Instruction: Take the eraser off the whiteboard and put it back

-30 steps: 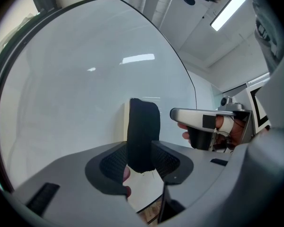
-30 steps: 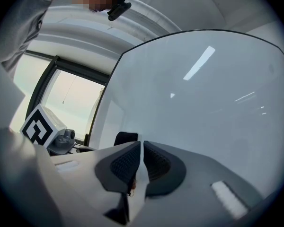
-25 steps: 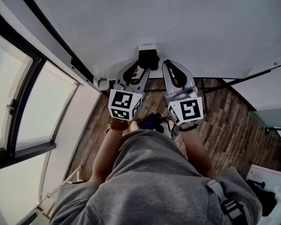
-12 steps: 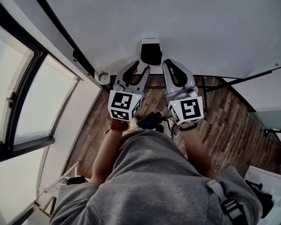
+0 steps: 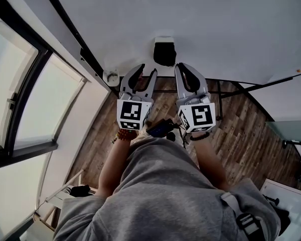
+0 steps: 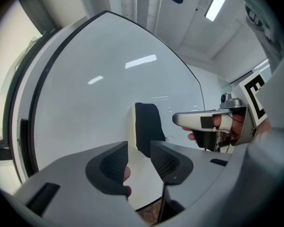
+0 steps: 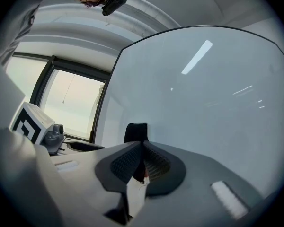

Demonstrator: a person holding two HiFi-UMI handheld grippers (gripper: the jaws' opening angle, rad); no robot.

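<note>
The black eraser [image 5: 164,52] with a white back sticks to the whiteboard [image 5: 215,24], just beyond both grippers. My left gripper [image 5: 146,70] points level at the board, a little short of the eraser and to its left. Its jaws stand apart with nothing between them, and in the left gripper view the eraser [image 6: 149,126] shows beyond the gap of the left gripper [image 6: 139,148]. My right gripper [image 5: 183,67] hangs to the eraser's right, its jaws closed tip to tip and empty. In the right gripper view the eraser [image 7: 136,132] stands behind the right gripper [image 7: 142,145].
A tall window [image 5: 20,109] with a dark frame runs along the left. Wooden floor [image 5: 246,134] lies below, crossed by the board's black stand [image 5: 226,88]. A small white round fitting [image 5: 110,77] sits at the board's lower left corner.
The left gripper has drawn back from the eraser, so a gap now shows between its tips and the eraser. The eraser stays on the board. The right gripper has kept still.
</note>
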